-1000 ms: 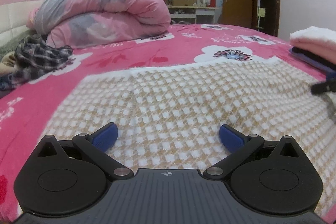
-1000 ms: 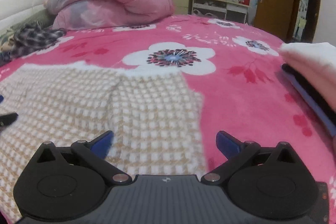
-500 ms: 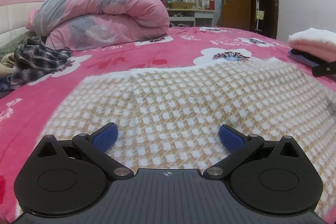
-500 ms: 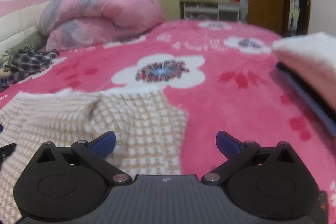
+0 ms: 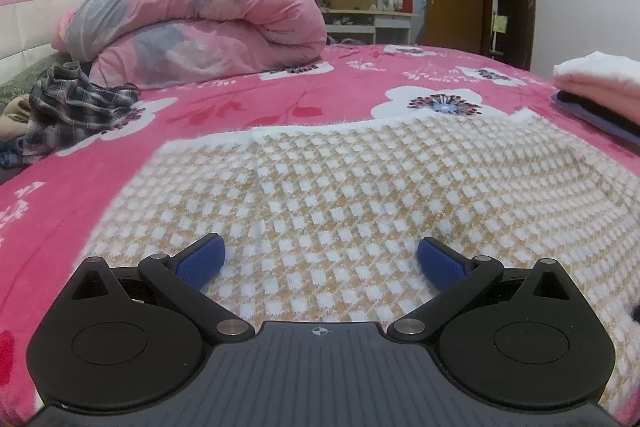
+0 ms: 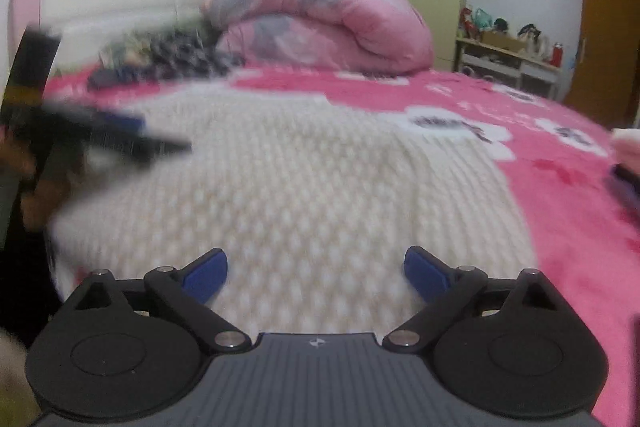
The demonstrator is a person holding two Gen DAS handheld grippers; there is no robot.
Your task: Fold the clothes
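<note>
A tan-and-white checked knit garment (image 5: pixel 360 187) lies spread flat on the pink flowered bed (image 5: pixel 248 107). My left gripper (image 5: pixel 320 247) hovers low over its near part, open, with only the cloth lying under its blue pads. In the blurred right wrist view the same garment (image 6: pixel 300 167) fills the middle. My right gripper (image 6: pixel 315 259) is above its near edge, jaws wide but closing, with nothing pressed between the pads. The left gripper's fingers (image 6: pixel 120 123) show as a dark blur at the left of that view.
A rolled pink-and-grey quilt (image 5: pixel 200 23) sits at the head of the bed, with a crumpled plaid garment (image 5: pixel 76 107) to its left. A folded stack of clothes (image 5: pixel 596 83) lies at the right edge. A cluttered desk (image 5: pixel 368 15) and a wooden door stand behind.
The right gripper has swung left, from the garment's right corner to over its middle, and has left the left wrist view's right edge. The left gripper has stayed put.
</note>
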